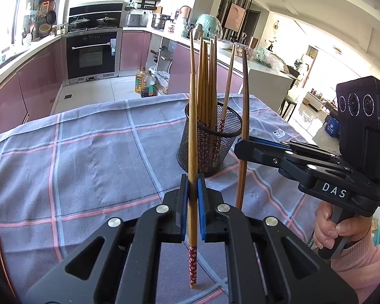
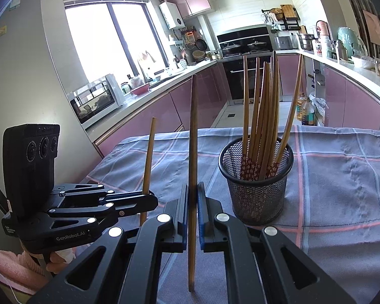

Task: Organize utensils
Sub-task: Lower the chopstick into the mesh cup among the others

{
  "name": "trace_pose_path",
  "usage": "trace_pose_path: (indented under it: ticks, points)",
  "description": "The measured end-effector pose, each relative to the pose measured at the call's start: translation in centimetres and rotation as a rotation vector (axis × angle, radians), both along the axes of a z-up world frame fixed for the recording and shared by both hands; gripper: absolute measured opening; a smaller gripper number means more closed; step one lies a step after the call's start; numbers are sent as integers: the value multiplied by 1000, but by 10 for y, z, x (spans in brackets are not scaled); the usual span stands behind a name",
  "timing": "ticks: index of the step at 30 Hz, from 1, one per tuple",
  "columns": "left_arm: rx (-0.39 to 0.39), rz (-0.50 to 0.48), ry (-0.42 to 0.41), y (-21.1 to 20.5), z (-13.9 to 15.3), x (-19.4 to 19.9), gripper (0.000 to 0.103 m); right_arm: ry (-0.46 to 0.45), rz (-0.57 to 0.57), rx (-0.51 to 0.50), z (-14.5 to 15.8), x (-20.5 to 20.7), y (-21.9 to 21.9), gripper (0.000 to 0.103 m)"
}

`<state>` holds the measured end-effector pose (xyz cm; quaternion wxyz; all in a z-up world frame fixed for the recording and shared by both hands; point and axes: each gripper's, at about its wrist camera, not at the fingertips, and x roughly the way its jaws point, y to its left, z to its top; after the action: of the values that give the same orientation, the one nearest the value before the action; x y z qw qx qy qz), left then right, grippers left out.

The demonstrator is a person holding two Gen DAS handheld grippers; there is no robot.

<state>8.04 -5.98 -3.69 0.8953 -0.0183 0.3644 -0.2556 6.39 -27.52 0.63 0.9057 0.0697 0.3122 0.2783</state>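
A black mesh cup point(image 1: 210, 141) stands on the checked cloth and holds several wooden chopsticks point(image 1: 206, 83) with red patterned ends; it also shows in the right wrist view point(image 2: 255, 185). My left gripper point(image 1: 192, 185) is shut on one upright chopstick point(image 1: 192, 152), red end down, just in front and left of the cup. My right gripper point(image 2: 193, 192) is shut on another upright chopstick point(image 2: 193, 139), left of the cup. The right gripper point(image 1: 240, 147) shows in the left wrist view beside the cup; the left gripper point(image 2: 149, 200) shows at the left in the right wrist view.
The table wears a grey-blue cloth point(image 1: 88, 152) with pink and pale stripes. Behind it are pink kitchen cabinets point(image 1: 33, 81), an oven point(image 1: 93, 55) and oil bottles point(image 1: 145, 83) on the floor. A microwave point(image 2: 96, 101) sits on the counter.
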Motion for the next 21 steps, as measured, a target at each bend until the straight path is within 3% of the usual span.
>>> trace_pose_path:
  ticks: [21]
  points:
    - [-10,-21,-26,-6,11,-2,8,-40,-16,14,12,0,-11,6]
